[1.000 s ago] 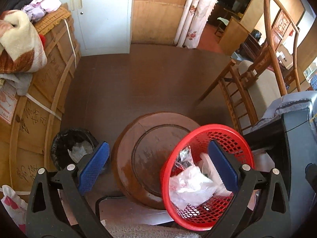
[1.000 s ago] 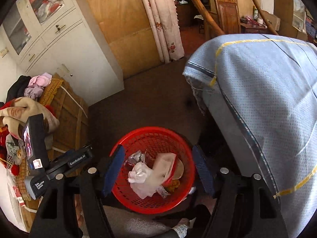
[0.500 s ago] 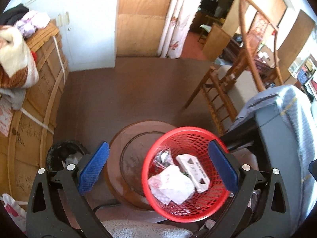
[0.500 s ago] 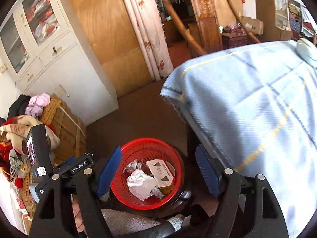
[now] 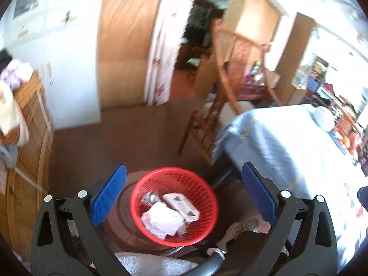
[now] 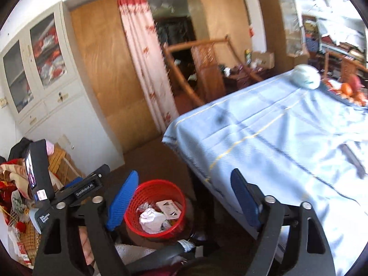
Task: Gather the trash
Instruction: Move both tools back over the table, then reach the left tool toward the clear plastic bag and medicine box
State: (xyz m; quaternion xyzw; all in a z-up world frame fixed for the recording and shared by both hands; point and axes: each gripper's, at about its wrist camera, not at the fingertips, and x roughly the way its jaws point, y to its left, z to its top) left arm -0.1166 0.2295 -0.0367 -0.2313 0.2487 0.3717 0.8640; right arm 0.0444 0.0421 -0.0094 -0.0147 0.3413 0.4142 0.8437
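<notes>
A red mesh basket (image 5: 202,182) stands on a round wooden stool (image 5: 125,207) beside the table. It holds crumpled white paper (image 5: 162,219), a small white carton (image 5: 181,204) and a shiny wrapper. It also shows in the right wrist view (image 6: 158,188). My left gripper (image 5: 181,195) is open and empty, well above the basket. My right gripper (image 6: 181,197) is open and empty, also high above it. The body of the left gripper (image 6: 78,188) shows at the left of the right wrist view.
A table with a light blue cloth (image 6: 287,138) fills the right side, with a pale round object (image 6: 304,77) and fruit (image 6: 347,89) at its far end. A wooden chair (image 5: 211,119) stands behind it. Wooden crates with blankets (image 5: 25,138) line the left wall.
Both grippers have risen and tilted up, so the basket looks smaller and lower in both views. More of the table top and room has come into view. A white carton now lies in the basket.
</notes>
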